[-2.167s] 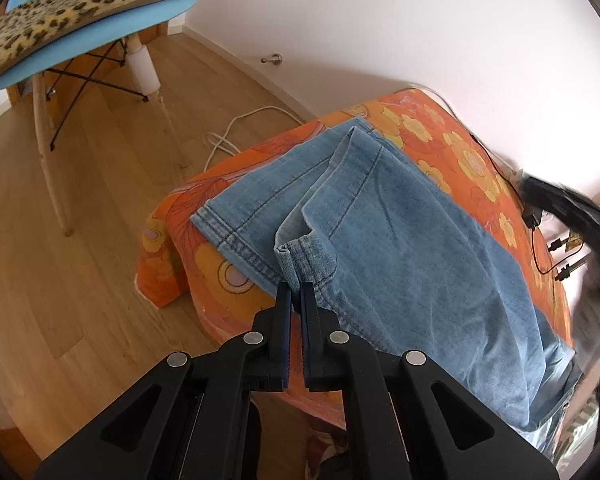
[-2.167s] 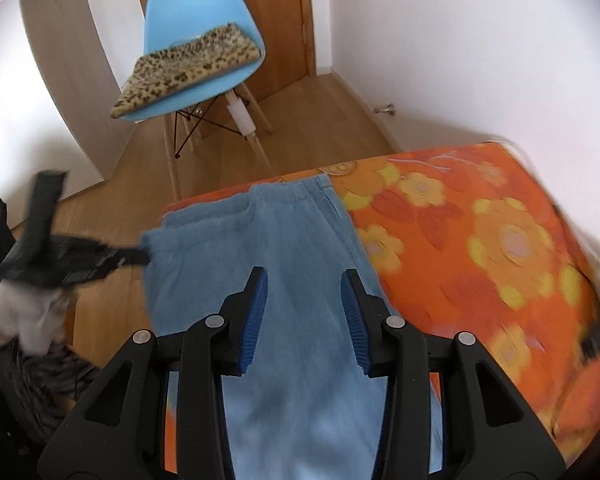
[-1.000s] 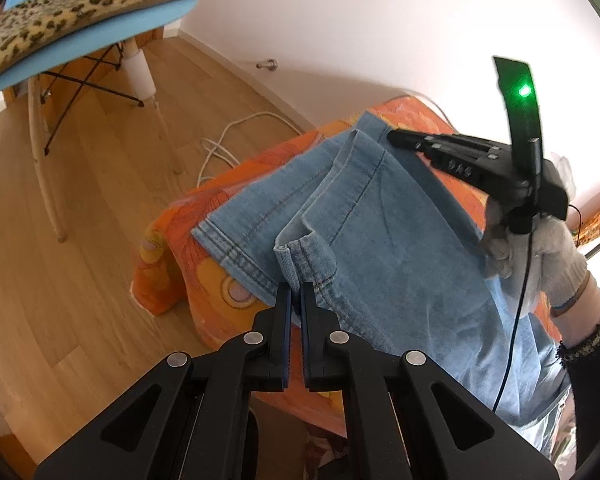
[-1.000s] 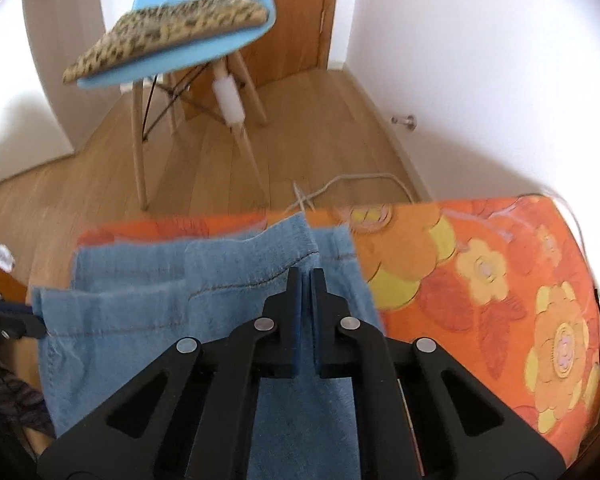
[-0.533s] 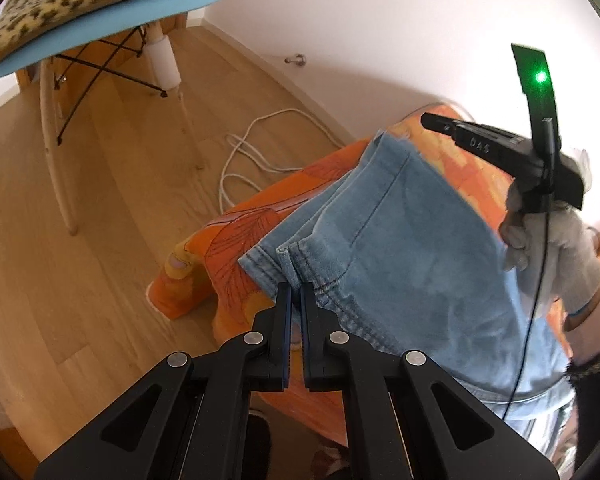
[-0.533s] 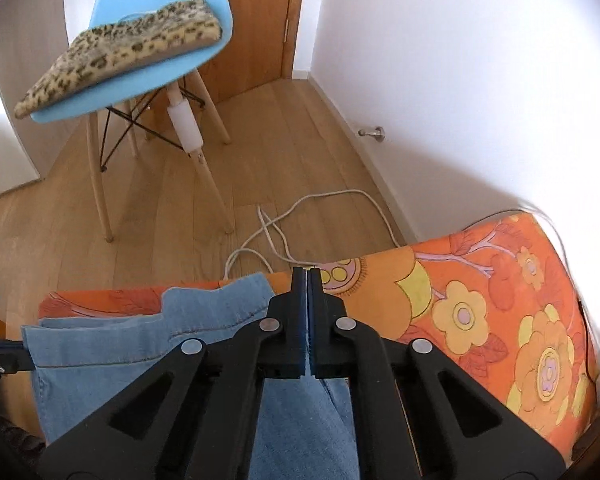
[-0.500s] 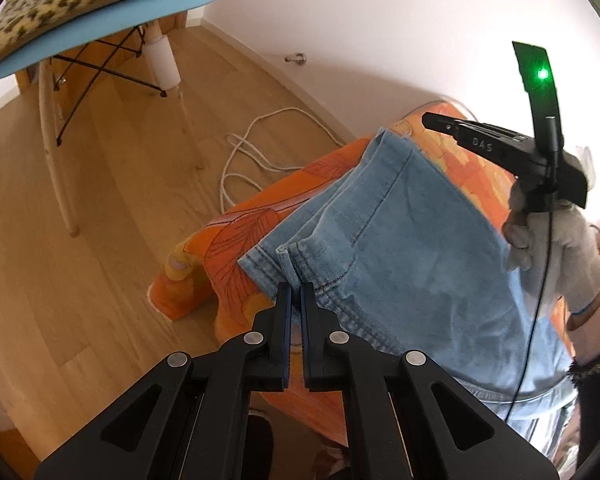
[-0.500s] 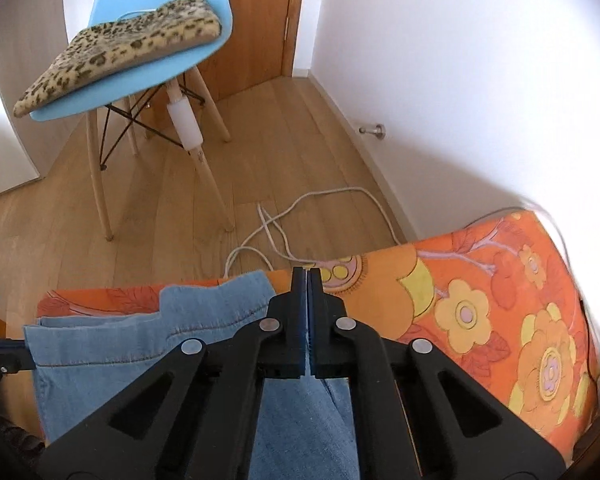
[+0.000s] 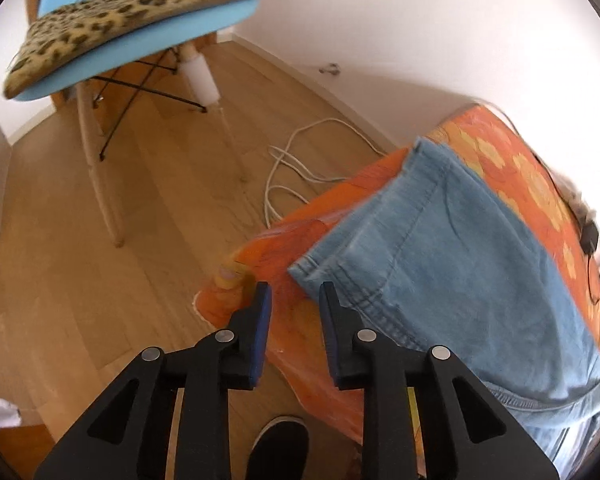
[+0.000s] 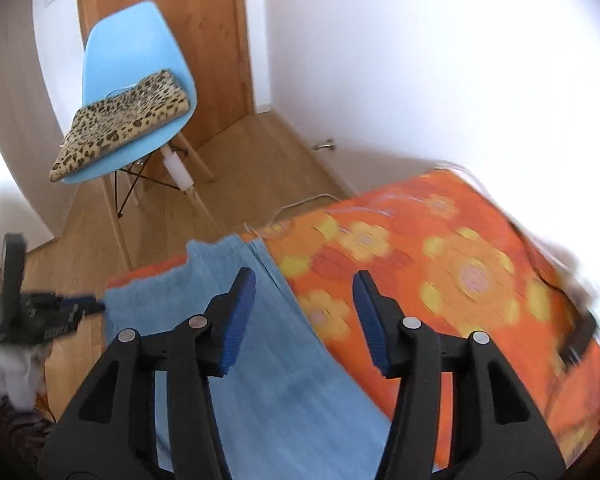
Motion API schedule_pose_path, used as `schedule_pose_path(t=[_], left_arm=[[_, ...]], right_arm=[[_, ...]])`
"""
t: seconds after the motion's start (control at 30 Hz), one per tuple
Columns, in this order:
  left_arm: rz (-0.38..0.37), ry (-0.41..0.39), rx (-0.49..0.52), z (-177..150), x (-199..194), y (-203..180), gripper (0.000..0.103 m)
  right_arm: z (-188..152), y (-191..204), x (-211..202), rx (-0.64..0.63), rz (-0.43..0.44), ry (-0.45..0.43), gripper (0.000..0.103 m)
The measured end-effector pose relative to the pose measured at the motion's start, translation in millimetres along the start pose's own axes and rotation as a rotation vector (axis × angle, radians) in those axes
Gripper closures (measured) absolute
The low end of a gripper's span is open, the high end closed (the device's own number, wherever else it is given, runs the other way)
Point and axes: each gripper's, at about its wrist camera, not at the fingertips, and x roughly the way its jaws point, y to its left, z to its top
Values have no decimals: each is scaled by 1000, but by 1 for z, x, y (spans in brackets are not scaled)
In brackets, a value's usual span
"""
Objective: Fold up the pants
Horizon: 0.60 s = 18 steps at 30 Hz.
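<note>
Folded pants (image 9: pixel 452 264) lying on the orange flowered cloth (image 10: pixel 440 272), long axis running away toward the wall; left gripper (image 9: pixel 294 304) just beside the near hem corner, narrowly parted, just opened, empty; right gripper (image 10: pixel 304 312) above the far edge, wider, just opened, empty.

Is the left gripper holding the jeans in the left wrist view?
No, the left gripper stands open with only the orange cloth behind the gap; the jeans lie beside it.

One pants (image 9: pixel 452 264), one chair (image 10: pixel 140 80)
</note>
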Motion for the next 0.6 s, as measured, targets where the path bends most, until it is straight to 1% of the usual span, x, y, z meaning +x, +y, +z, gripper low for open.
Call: schedule_pose_path(t=[0.07,0.13,0.17,0.27,0.4,0.53,0.6], left_arm=[[-5,-28,-16,2,-10,1,80],[-26,-63,-4,5,-23,-7,80],[-45,-77,6,6,-31,-14,80],[-120,-94,46,9,-45,-38,80],[-210,-120,154,3,-65,-90,80],[-328,-102,257,-11,-81,-153,80],[-373,-88,325,-23,-89,-185,74]], right_arm=[[-15,-12,-32,35,-23,-9,46],[-30,-24,-59,69,-46,-26,40],[-39,-30,-74,91,-62,-38,36],[-63,-48,-109,155,-84,-45,36],[-97,-68,-156,191,-165,-46,36],[-135,-101,-205,250,-237,-37,36],[-154,-120,-227,280,-289,-26,36]])
